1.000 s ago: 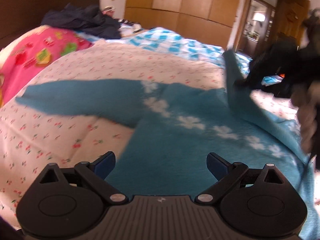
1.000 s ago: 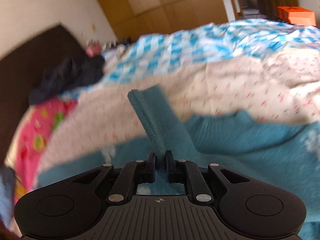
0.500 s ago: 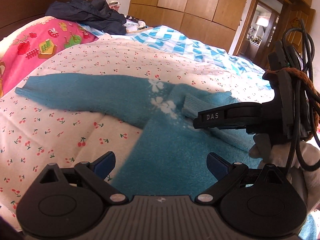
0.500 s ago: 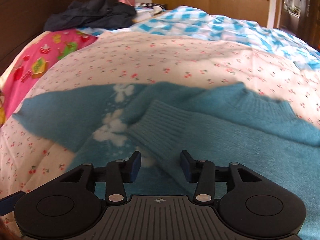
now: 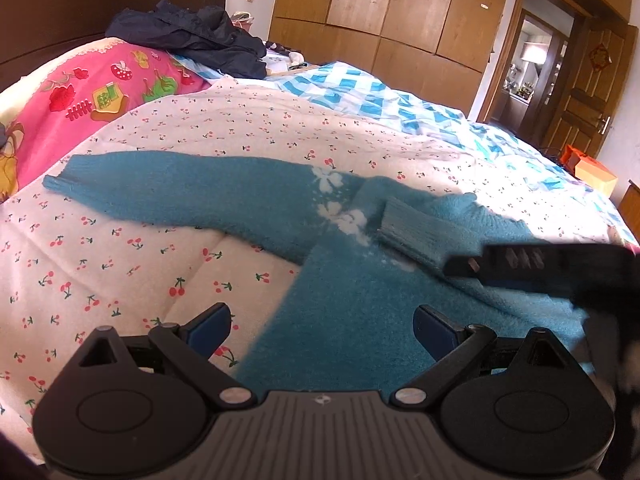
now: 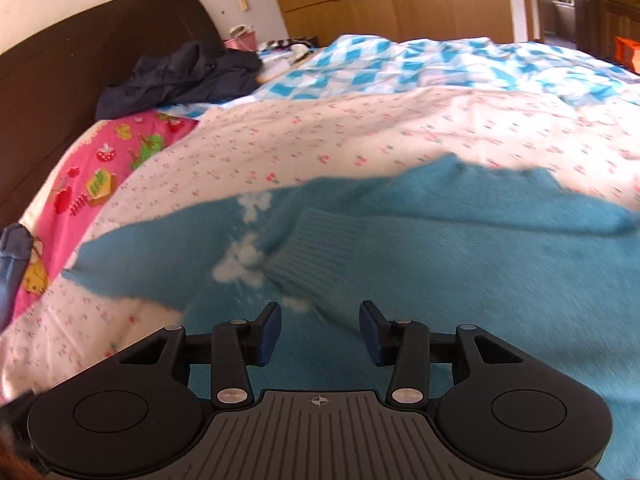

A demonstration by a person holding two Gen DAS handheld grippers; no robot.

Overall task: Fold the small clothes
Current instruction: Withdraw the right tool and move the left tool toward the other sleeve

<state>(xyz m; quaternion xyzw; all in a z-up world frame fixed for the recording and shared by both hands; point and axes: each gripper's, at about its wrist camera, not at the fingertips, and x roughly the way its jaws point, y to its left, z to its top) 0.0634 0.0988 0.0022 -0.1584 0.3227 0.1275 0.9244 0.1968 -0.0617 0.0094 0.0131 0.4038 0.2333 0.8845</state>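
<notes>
Lying flat on cherry-print quilt point(image 5: 168, 240): fuzzy teal knit sweater point(image 6: 460, 264), one sleeve folded across; both grippers' jaws released, grasping nothing.

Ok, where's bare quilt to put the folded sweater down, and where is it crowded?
Free: the cherry quilt in front of the outstretched sleeve, and the strip behind the sweater up to the checked blanket. Crowded: the headboard end, with the dark clothes and pink pillow, and the sweater's right side, where the right gripper reaches in.
</notes>
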